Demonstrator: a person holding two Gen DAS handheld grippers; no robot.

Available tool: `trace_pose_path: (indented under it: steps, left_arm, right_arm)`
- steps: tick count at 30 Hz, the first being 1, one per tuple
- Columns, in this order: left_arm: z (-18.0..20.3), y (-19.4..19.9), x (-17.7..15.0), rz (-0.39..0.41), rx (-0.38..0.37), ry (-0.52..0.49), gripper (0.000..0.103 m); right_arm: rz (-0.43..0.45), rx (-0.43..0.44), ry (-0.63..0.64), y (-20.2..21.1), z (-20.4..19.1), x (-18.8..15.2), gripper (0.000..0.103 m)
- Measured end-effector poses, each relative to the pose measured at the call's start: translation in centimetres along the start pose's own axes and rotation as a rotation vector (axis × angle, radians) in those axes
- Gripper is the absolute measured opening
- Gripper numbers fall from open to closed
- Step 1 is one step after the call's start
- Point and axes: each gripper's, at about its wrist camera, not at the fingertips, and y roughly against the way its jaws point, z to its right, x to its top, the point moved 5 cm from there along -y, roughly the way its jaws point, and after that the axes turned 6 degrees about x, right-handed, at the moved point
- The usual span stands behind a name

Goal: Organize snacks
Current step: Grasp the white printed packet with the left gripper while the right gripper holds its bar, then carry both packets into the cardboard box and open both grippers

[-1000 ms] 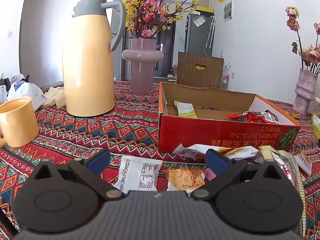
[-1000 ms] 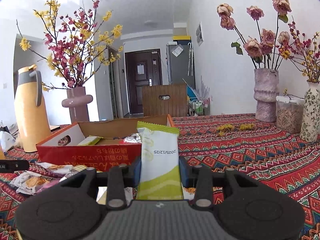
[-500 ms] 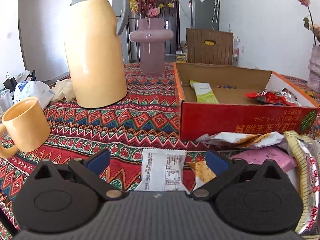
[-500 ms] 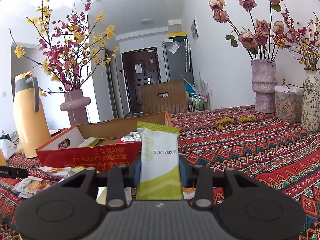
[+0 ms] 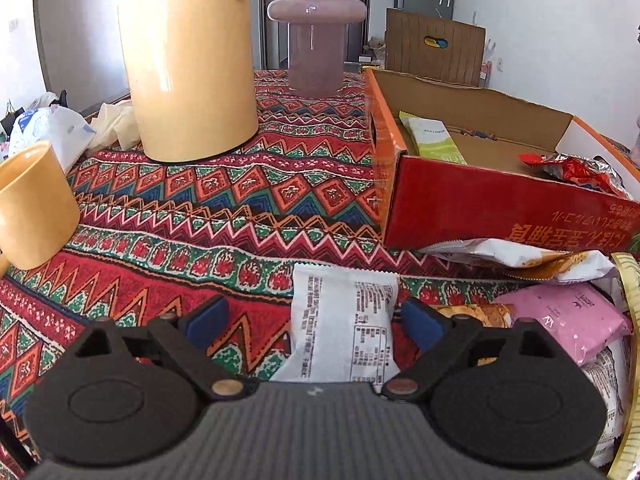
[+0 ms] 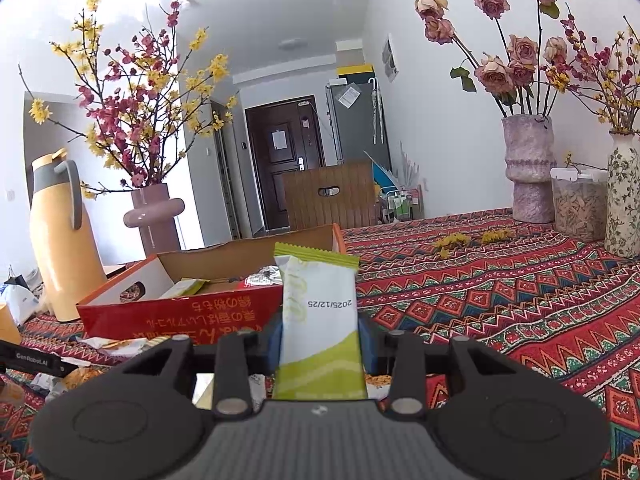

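Observation:
A white snack packet [image 5: 343, 326] with black print lies on the patterned cloth between the blue pads of my left gripper [image 5: 316, 320]. Its jaws are closing, and the pads stand clear of the packet on both sides. To the right lie more packets, a pink one [image 5: 568, 320] among them. The red cardboard box [image 5: 500, 208] behind holds a green and white packet [image 5: 434, 142] and a red foil one [image 5: 576, 170]. In the right wrist view my right gripper [image 6: 320, 338] is shut on a green and white snack packet [image 6: 320, 320], held upright before the box [image 6: 180, 314].
A tall yellow thermos [image 5: 188, 60] and a mauve vase [image 5: 316, 28] stand behind the cloth's left half. An orange mug [image 5: 32, 204] sits at the left edge. In the right wrist view, vases of flowers [image 6: 528, 168] and a jar [image 6: 576, 204] line the far right.
The left gripper has moved forward and tipped down, so the white packet now lies between its pads, and its jaws have narrowed a little. The right gripper holds still with its packet.

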Motion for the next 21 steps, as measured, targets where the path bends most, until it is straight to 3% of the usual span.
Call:
trace_pose_path:
  steps: [3,5,6,10,11,21]
  left_arm:
    - [0.6,0.4,-0.1,0.022,-0.016,-0.032,0.075]
    - [1.2,0.8,-0.3,0.04,-0.037,-0.058,0.055]
    - [1.4,1.0,-0.4,0.044,-0.048,-0.068,0.053]
    - [1.5,1.2,-0.5,0.05,-0.051,-0.062,0.049]
    - [1.4,1.3,-0.5,0.053,-0.048,-0.057,0.042]
    - [1.4,2.8,-0.1,0.108,-0.05,-0.048,0.041]
  right_arm:
    - [-0.001,-0.001,0.0,0.0,0.0,0.0,0.037]
    - [-0.002,-0.002,0.0,0.0,0.0,0.0,0.037]
    - [-0.003,-0.003,0.0,-0.1,0.0,-0.1,0.037]
    - [-0.005,-0.004,-0.001,-0.1,0.0,-0.1,0.037]
    - [-0.005,-0.004,-0.001,-0.1,0.0,-0.1,0.037]
    - [-0.005,-0.004,-0.001,-0.1,0.0,-0.1,0.037]
